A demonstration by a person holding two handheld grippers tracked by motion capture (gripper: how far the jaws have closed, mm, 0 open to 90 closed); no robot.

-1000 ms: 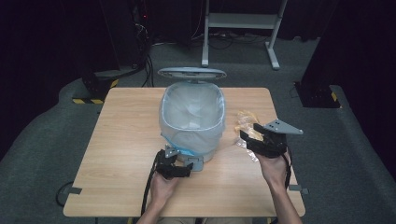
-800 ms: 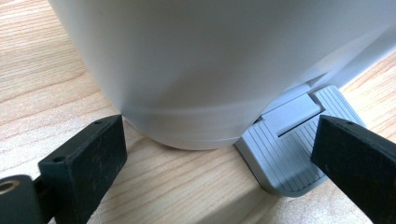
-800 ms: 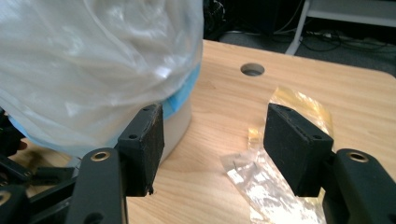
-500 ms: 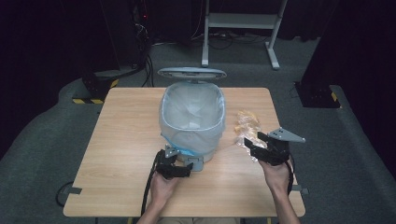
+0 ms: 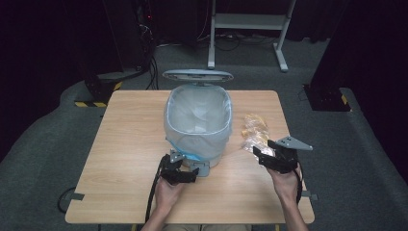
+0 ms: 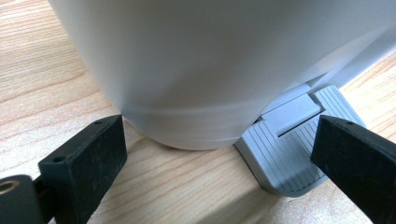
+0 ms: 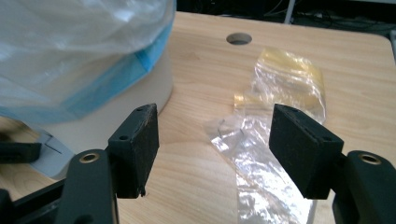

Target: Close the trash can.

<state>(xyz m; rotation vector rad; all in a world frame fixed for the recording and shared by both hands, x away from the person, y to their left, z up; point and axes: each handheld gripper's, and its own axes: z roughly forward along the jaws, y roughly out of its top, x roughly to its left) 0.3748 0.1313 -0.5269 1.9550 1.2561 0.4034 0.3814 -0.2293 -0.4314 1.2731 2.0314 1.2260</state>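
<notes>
Pedal bin (image 5: 197,120) at bench (image 5: 130,144) centre, lid up; clear plastic wrapper (image 7: 261,154) lies just right of it, long axis running near-to-far, directly ahead of the right gripper (image 7: 215,149), fingers apart, while the left gripper (image 6: 219,158), fingers apart, straddles the grey pedal (image 6: 289,149)

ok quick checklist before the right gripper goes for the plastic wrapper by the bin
1. Right gripper open: ok, jaws spread wide.
2. Plastic wrapper between the jaws: ok in the right gripper view, it lies flat on the table ahead of them; not gripped yet.
3. Bin lid up: ok, the lid stands raised and the liner mouth is open.
4. Left gripper at the pedal: ok, open, jaws beside the bin base and grey pedal; whether it presses the pedal, cannot tell.
5. Wrapper free of the bin: ok, it lies apart from the bin wall.
6. Path from wrapper to bin mouth: ok, nothing between.
</notes>
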